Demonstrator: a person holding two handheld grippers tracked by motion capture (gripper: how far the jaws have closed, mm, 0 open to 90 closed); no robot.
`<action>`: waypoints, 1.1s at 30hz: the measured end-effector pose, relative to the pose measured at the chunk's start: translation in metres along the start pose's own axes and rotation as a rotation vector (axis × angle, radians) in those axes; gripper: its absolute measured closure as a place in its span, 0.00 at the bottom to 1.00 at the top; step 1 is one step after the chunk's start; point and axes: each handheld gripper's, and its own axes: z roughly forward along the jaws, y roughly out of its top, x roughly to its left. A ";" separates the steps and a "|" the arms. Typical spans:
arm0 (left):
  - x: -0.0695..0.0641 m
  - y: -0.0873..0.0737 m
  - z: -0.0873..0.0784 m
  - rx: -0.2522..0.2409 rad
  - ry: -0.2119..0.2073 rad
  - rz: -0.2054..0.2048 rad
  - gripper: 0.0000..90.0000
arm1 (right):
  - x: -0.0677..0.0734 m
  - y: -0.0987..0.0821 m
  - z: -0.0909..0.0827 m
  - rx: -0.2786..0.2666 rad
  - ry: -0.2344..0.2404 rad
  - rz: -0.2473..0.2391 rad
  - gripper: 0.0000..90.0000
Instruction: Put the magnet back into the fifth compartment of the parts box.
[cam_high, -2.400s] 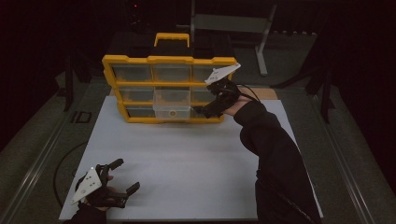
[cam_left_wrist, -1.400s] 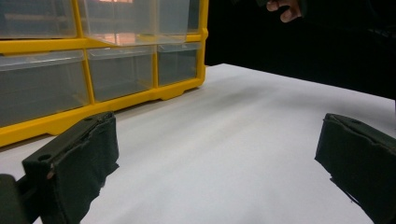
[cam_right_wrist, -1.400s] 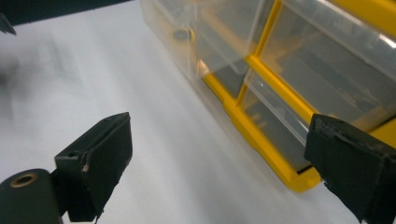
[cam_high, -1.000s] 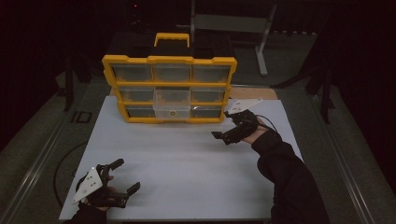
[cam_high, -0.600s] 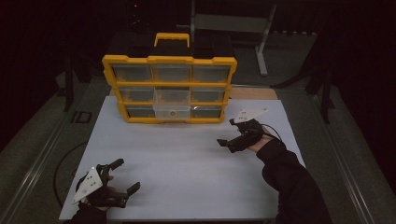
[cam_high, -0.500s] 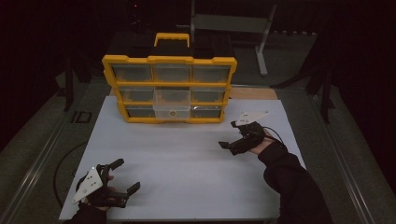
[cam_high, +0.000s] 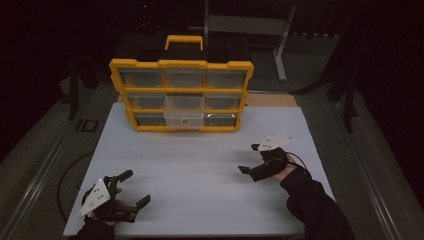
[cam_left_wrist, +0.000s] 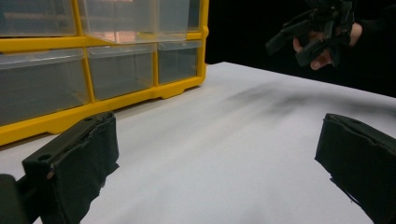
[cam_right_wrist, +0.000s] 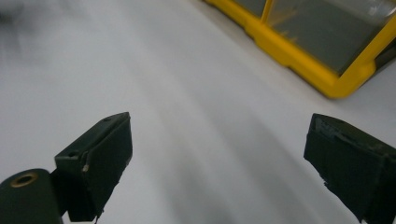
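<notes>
A yellow plastic organiser cabinet with clear drawers and a yellow-and-black carry handle is standing upright at the far side of the white table. Its drawers are sitting in three rows of three, and the middle drawer of the lower rows is sticking out a little from the cabinet face.

The left gripper, a black tool with a grey three-cornered plate on top, is resting low at the near left corner of the table in the person's left hand. Its jaws are standing wide apart with only bare table between them. In the left gripper view the cabinet's lower drawers are showing at the upper left.

The right gripper, also black with a grey plate, is hovering at the right side of the table, well apart from the cabinet, with its jaws pointing left. The person's right hand and dark sleeve are coming in from the bottom right. Its jaws are spread wide and gripping nothing. In the right gripper view, a yellow corner of the cabinet is lying ahead at the upper right; the table there is looking blurred.
</notes>
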 end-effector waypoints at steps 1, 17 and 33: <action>0.000 0.000 0.000 -0.001 0.000 -0.001 0.00 | 0.001 -0.003 0.001 0.007 -0.009 -0.003 0.09; 0.000 0.000 0.000 0.000 0.000 -0.001 0.00 | 0.015 -0.043 -0.002 -0.033 -0.010 0.042 0.09; 0.000 0.000 0.000 -0.001 -0.001 0.002 0.00 | 0.024 -0.069 -0.016 -0.076 -0.065 0.070 0.09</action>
